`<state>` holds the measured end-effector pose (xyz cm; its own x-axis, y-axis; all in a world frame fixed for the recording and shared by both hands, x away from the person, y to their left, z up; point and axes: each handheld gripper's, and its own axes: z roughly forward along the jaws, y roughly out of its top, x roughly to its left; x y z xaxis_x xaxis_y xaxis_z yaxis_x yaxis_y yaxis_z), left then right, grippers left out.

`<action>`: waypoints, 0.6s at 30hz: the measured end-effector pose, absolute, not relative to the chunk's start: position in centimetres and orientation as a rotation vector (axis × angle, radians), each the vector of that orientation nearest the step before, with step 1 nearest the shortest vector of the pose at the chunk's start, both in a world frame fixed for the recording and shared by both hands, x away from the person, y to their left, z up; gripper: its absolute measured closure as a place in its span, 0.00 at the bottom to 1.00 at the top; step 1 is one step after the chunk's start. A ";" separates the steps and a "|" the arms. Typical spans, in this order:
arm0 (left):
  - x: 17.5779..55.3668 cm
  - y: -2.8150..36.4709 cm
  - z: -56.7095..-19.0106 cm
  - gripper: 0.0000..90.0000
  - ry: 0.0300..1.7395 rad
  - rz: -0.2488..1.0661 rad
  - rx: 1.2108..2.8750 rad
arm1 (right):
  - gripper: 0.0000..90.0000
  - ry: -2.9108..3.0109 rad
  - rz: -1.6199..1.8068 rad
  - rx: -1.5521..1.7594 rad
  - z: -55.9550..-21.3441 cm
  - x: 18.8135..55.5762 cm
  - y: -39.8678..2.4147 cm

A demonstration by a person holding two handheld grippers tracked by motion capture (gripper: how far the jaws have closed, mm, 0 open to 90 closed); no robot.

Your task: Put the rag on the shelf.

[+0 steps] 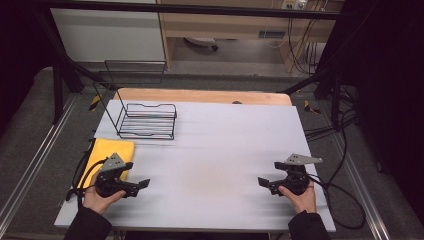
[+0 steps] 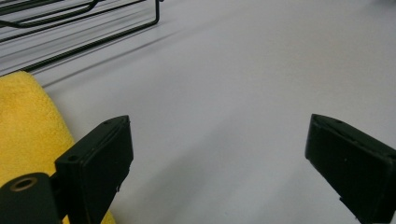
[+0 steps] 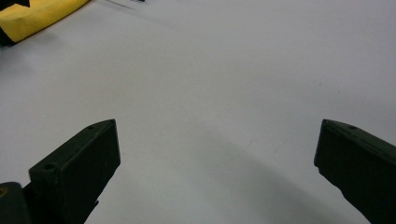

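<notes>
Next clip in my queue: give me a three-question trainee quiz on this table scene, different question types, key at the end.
1. True or false: the yellow cloth lies inside the wire rack.
2. Multiple choice: how do the jaws of the left gripper stand? A) shut on the cloth B) open with nothing between them C) shut on a rack wire
3. Fill in: the right gripper rests over the bare ____ table surface, jaws open.

Key:
1. False; the cloth lies flat on the table in front of the rack, at the near left.
2. B
3. white
</notes>
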<state>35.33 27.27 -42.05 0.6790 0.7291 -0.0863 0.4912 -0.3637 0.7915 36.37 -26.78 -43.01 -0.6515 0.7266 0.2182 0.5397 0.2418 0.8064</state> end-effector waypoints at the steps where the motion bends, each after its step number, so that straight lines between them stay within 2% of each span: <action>1: 35.4 27.2 -42.0 0.08 0.941 0.355 2.037 | 0.01 2.307 1.370 1.199 -43.0 36.4 -26.9; 15: 35.5 27.6 -41.9 0.09 0.973 0.389 2.059 | 0.02 2.302 1.354 1.197 -43.0 36.4 -26.8; 18: 35.8 27.9 -41.7 0.13 1.008 0.420 2.062 | 0.02 2.300 1.351 1.202 -43.1 36.4 -26.8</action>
<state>35.80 27.91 -41.66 0.6299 0.7755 -0.0435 0.5151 -0.3752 0.7707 36.39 -26.79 -43.06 -0.6432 0.7373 0.2065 0.5397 0.2452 0.8054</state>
